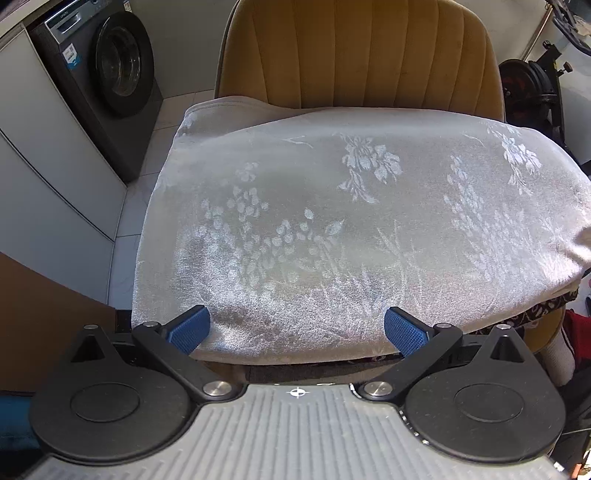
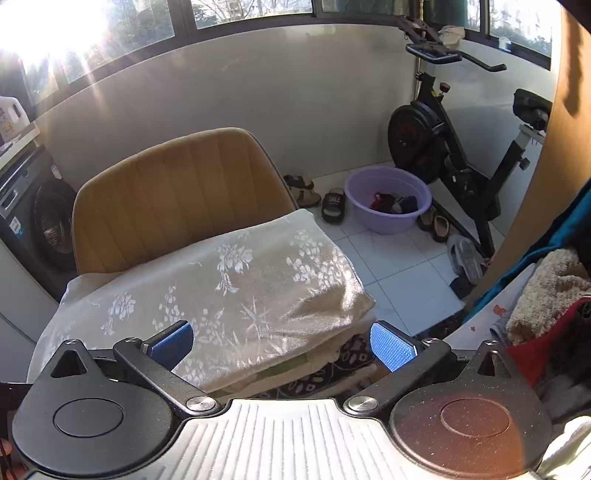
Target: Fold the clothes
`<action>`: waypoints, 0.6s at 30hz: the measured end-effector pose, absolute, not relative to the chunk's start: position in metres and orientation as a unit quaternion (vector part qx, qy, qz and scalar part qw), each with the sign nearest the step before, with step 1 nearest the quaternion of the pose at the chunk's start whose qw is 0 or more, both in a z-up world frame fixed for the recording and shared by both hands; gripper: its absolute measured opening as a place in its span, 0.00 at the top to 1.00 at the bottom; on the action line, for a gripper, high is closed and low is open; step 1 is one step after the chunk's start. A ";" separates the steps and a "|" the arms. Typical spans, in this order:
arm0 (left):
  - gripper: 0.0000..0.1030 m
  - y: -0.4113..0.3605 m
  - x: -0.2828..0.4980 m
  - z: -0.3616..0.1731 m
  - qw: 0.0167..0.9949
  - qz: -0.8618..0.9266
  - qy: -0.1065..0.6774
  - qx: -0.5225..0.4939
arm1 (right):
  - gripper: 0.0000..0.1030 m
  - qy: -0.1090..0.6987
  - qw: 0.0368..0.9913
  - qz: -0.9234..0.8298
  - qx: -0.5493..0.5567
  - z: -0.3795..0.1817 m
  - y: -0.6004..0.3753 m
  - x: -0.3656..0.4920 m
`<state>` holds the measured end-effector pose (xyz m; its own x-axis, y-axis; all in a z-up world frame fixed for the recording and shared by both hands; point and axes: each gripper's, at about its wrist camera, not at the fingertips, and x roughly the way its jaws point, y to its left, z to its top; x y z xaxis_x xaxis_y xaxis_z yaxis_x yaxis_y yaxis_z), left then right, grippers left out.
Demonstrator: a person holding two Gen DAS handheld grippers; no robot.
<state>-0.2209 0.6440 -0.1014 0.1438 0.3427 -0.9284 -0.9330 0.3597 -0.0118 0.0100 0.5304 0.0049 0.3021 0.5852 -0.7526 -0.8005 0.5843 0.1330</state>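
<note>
A mustard-yellow channel-backed chair point(image 2: 177, 192) stands on a white tiled floor point(image 2: 399, 266). Behind it runs a pale low wall point(image 2: 229, 92) under dark-framed windows point(image 2: 236, 14), with sun glaring through at the upper left. A dark front-loading washing machine point(image 1: 110, 81) sits to the left, and an exercise bike point(image 2: 450, 147) to the right beside a purple basin point(image 2: 388, 218) and scattered slippers point(image 2: 317, 199)

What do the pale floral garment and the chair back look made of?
Floral garment: likely a velvety or satin-like jacquard, its woven flowers catching the light with a sheen. Chair back: mustard upholstery, probably velvet or suede-like, matte with stitched vertical channels.
</note>
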 end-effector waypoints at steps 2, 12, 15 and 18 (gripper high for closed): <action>0.01 0.635 -0.221 -0.094 0.687 0.468 0.455 -0.320 | 0.01 0.391 0.800 0.434 -0.135 0.013 0.519 0.006; 0.01 0.553 -0.222 -0.033 0.695 0.488 0.433 -0.302 | 0.01 0.376 0.793 0.458 -0.138 0.036 0.459 0.002; 0.01 0.512 -0.231 -0.016 0.679 0.506 0.410 -0.339 | 0.01 0.375 0.784 0.472 -0.146 0.037 0.435 0.004; 0.01 0.461 -0.233 -0.006 0.665 0.516 0.402 -0.360 | 0.01 0.378 0.774 0.483 -0.158 0.039 0.399 0.004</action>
<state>-0.2333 0.4614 -0.0060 0.1443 0.3968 -0.9065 -0.9761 0.2074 -0.0646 0.0042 0.3995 0.0390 0.2482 0.6272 -0.7382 -0.8667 0.4842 0.1199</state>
